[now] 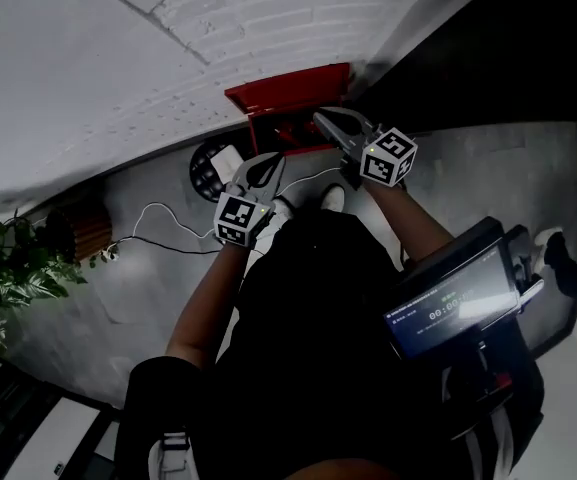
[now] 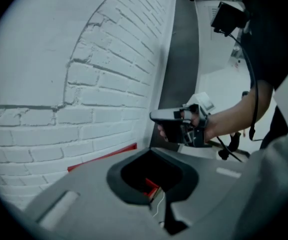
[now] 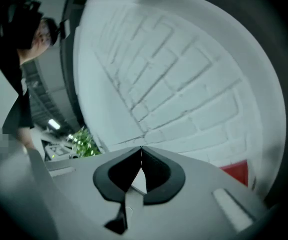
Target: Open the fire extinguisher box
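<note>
Left gripper point(image 1: 266, 164): jaws together, nothing held, poised low over the floor point(image 1: 488, 168) just short of the box. Right gripper point(image 1: 326, 120): jaws closed tip to tip, empty, with its tips near the box's right front corner.

Fire extinguisher box point(image 1: 288, 96): red, standing on the floor at the foot of the white brick wall point(image 1: 118, 58). The lid appears raised over a dark interior. Whether it is fully open cannot be told.

Recommendation: if the lid needs more travel, part the right jaws, take its free front edge and swing it toward the wall. Keep the left gripper back.

Clearance: a white cable point(image 1: 168, 230) and a round dark object point(image 1: 206, 168) lie left of the box. A dark panel point(image 1: 488, 48) closes in on the right. Open floor lies nearer the person.
</note>
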Motion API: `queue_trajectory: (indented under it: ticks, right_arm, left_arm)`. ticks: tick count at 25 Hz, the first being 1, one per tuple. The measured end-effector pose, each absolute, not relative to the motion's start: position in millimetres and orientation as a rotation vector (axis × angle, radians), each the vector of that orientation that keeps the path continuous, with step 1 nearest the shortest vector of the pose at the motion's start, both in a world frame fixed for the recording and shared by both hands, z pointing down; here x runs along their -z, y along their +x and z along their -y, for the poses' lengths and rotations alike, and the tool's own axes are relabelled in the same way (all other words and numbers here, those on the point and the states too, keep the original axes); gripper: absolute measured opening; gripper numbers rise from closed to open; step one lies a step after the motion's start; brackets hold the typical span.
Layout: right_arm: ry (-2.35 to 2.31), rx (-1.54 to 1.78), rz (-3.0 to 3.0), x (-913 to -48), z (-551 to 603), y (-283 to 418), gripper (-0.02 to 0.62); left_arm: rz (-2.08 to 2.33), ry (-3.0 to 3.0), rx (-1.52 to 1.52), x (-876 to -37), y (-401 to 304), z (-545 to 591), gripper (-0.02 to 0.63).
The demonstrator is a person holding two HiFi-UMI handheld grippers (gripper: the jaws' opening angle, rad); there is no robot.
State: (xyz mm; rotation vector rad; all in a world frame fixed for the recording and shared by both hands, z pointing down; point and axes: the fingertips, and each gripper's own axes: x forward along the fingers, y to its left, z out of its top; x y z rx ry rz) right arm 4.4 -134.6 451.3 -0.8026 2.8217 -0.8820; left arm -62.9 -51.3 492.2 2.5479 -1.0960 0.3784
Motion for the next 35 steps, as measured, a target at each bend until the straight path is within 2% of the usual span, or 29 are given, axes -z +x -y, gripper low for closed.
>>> queue_trajectory:
  ticks: [6,18,35]
  right_arm:
    - [-0.627,0.451,-3.100,-386.5,59.8,-22.0,0.009]
    - [-0.516,0.179,-3.119,-304.2,4.6,-35.4,0.009]
    - [-0.516,0.152,-3.138,-312.1,-1.5,-35.3,0.009]
  left_arm:
    - [1.065,2.611,-0.291,-444.7,-76.4,10.1,0.003]
    - [1.066,2.798,-0.059,-348.1,-60.9,-0.1,0.003]
    - [1.106,2.792,0.031,-324.9,-63.7,5.6,0.003]
